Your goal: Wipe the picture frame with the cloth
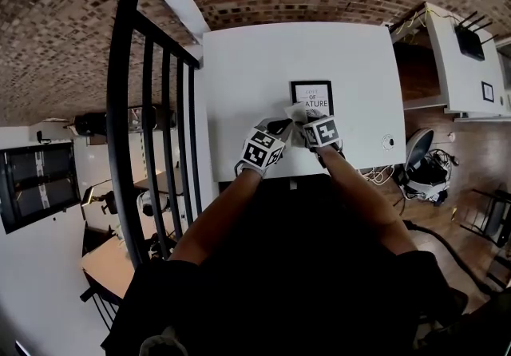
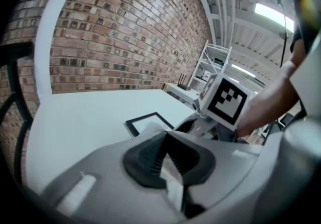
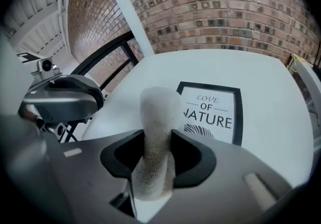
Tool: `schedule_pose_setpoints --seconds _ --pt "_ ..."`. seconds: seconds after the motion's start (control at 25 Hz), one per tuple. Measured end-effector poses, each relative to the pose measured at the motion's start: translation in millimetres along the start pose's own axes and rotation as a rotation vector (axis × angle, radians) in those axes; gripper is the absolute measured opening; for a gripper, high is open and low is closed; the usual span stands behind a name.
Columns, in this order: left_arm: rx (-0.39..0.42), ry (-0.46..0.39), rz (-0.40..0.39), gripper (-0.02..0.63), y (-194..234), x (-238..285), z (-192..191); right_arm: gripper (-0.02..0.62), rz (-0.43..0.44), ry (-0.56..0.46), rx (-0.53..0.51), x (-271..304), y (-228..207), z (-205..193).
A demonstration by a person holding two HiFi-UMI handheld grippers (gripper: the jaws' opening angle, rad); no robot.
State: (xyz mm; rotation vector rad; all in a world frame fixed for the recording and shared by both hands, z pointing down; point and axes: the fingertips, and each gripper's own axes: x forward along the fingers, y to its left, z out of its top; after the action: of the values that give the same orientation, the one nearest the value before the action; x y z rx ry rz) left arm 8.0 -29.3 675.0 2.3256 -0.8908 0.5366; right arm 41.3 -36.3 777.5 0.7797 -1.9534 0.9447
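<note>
The right gripper (image 3: 158,143) pinches a rolled, pale cloth (image 3: 156,117) between its jaws, and the free end stands up past the tips. The left gripper (image 2: 165,140) hangs just beside it with its jaws pressed together at the tips. A pale patch shows in the gap behind them, and I cannot tell whether it is fabric or the white surface (image 1: 255,67) below.

The picture frame (image 3: 210,112) lies flat on the surface just beyond both grippers, toward the far right part of it. It is black-edged, with a "LOVE OF NATURE" print.

The cloth looks soft and light, so it will likely flop and fold under pressure. The present hold low on the roll seems sound, leaving the loose end to do the wiping.

The frame looks thin, stiff and light — probably glazed, so slippery and fragile. It may skate when rubbed, so steady it at a black edge with the left gripper rather than on the face.
</note>
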Motion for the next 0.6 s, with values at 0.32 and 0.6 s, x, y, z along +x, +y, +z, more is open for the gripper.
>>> schedule_pose_setpoints --seconds 0.32,0.6 --pt "0.02 0.023 -0.059 0.002 -9.1 0.9 -11.9 0.166 -0.075 0.003 0.059 -4.7 -24.3 -19.7" --pt "0.041 0.035 -0.099 0.002 -18.5 9.0 -9.1 0.166 -0.132 -0.016 0.136 -23.8 -57.5 -29.1"
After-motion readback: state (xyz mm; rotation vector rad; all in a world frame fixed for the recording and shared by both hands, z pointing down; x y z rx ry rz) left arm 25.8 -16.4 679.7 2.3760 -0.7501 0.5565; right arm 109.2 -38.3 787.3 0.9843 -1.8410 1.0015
